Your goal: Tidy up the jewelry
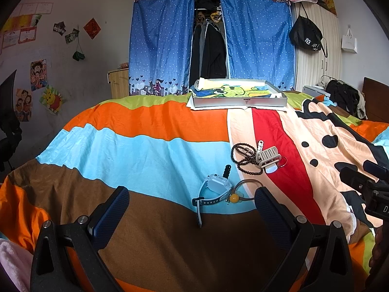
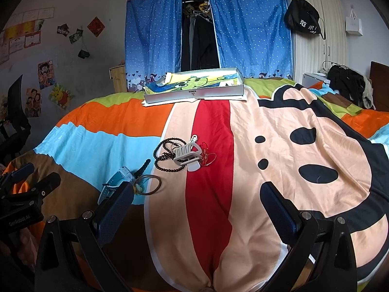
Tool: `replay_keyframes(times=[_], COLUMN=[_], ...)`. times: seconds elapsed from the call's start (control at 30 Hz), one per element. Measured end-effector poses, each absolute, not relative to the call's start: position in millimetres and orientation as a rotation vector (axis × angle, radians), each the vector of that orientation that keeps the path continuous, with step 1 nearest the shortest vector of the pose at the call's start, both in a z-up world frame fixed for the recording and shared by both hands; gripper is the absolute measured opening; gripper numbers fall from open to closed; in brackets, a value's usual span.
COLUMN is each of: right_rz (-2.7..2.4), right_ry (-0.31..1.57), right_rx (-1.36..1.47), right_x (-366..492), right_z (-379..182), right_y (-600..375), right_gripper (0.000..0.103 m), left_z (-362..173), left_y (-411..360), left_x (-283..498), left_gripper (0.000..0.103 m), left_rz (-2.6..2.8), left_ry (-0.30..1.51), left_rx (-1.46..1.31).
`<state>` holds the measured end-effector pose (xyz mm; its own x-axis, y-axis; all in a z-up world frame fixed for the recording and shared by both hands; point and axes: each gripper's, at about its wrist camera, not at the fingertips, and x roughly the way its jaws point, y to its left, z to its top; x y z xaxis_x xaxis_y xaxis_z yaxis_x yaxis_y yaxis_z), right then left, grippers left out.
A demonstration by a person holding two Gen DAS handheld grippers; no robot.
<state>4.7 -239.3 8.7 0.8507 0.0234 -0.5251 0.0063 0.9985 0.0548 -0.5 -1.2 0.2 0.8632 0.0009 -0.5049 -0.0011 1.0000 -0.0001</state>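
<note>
Jewelry lies loose on a striped bedspread. A pale blue watch (image 1: 214,189) (image 2: 116,182) sits just ahead of my left gripper (image 1: 192,194), which is open and holds nothing. Beside the watch lies a brown ring bangle with a yellow bead (image 1: 243,192) (image 2: 149,185). Farther off are a dark bead necklace (image 1: 243,158) (image 2: 165,155) and a beige hair claw clip (image 1: 267,158) (image 2: 187,157) on red cord. My right gripper (image 2: 197,202) is open over the bedspread, right of the bangle. A shallow white box (image 1: 240,102) (image 2: 194,95) stands at the far edge.
A blue curtained wardrobe (image 1: 209,39) stands beyond the bed. A black chair (image 1: 9,121) is at the left, dark clothes (image 1: 345,95) at the right by a wooden headboard. The other gripper's body (image 1: 369,185) (image 2: 22,194) shows at each view's edge.
</note>
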Motion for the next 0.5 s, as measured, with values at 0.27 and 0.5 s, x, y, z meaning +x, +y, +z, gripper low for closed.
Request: replay_keyframes(times=[0.27, 0.5], right_rz=[0.008, 0.008], right_ry=[0.558, 0.559], right_rx=[0.057, 0.059], right_x=[5.8, 6.2], right_z=[7.3, 8.1], right_y=[-236.5, -237.1], right_gripper=[0.102, 0.102], left_z=[0.3, 0.2], left_y=[-1.3, -1.5], left_x=[-0.6, -0.6], left_gripper=[0.103, 0.103], left_rz=[0.001, 0.001], left_ry=[0.529, 0.529], left_rx=[0.001, 0.001])
